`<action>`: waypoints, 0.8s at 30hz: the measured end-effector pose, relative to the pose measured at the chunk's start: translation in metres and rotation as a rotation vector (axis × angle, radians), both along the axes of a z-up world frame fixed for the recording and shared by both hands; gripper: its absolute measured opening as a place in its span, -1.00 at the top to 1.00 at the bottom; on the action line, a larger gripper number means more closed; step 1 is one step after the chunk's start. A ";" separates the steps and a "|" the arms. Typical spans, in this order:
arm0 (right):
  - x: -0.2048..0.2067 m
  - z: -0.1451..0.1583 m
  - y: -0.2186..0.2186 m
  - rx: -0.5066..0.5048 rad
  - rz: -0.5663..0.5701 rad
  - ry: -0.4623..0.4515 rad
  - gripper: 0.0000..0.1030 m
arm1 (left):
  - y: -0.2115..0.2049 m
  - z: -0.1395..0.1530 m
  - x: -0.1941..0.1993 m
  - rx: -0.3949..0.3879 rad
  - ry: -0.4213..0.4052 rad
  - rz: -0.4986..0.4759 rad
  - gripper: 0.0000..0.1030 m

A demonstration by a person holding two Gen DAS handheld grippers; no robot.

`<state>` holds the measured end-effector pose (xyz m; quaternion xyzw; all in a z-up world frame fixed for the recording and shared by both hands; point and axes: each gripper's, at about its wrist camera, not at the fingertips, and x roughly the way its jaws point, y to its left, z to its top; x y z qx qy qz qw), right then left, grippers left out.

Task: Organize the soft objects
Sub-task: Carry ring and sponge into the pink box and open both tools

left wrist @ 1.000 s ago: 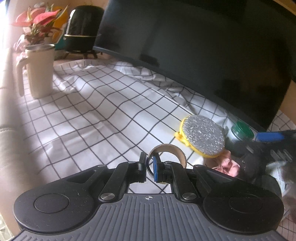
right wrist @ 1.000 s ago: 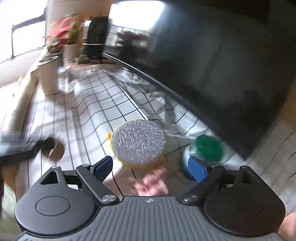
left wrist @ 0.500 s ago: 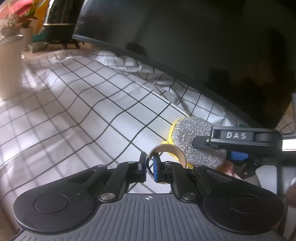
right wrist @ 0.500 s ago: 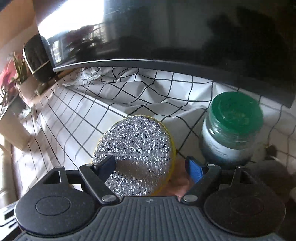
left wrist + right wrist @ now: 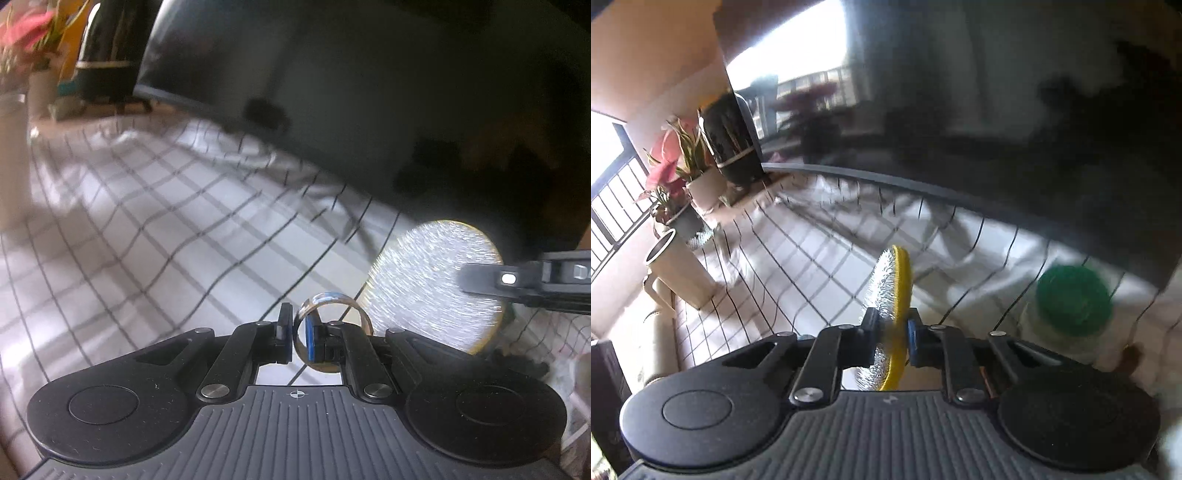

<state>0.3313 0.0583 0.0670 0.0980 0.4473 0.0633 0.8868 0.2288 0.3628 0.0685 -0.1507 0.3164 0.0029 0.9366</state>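
Checked white cloth [image 5: 155, 236], wrinkled and loose, covers the whole work surface, and a big dark glossy screen [image 5: 997, 110] stands along its far edge, mirroring a bright window. At the far left end stand a black rounded appliance [image 5: 729, 147], a pink-leaved potted plant [image 5: 670, 173] and a tall cream tumbler [image 5: 679, 273]. Nearer, on the right, a green-lidded jar [image 5: 1071, 299] stands on the cloth.

The round scouring pad [image 5: 892, 295], silver mesh on one face and yellow sponge on the other, is off the cloth and held on edge in the right gripper [image 5: 891, 341], whose jaws have closed across its thickness near the lower rim. From the left wrist view the same pad shows its glittering face, with the right gripper's finger crossing in front of it. It looks light and squashy, so a pinch across the flat faces suits it; I judge it will compress under the pads rather than slip, and the rough mesh should add grip. A hold so near the rim may let it flop or pivot.

Smallest is the tan tape ring [image 5: 330, 332], pinched through its wall by the left gripper [image 5: 295, 338], jaws nearly together. It looks like thin card: light, fairly stiff, but easy to crush.
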 end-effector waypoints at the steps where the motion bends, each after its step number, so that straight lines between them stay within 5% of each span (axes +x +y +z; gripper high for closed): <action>1: -0.005 0.013 -0.002 -0.015 0.001 -0.024 0.72 | -0.004 0.008 0.000 0.001 -0.015 -0.005 0.83; 8: -0.059 0.098 -0.055 -0.127 -0.069 -0.175 0.72 | -0.067 0.057 0.010 0.013 -0.124 -0.144 0.83; 15: -0.131 0.167 -0.154 -0.247 -0.287 -0.276 0.72 | -0.167 0.097 0.025 0.026 -0.202 -0.312 0.83; 24: -0.228 0.197 -0.256 -0.399 -0.531 -0.285 0.72 | -0.306 0.110 -0.004 0.025 -0.221 -0.580 0.83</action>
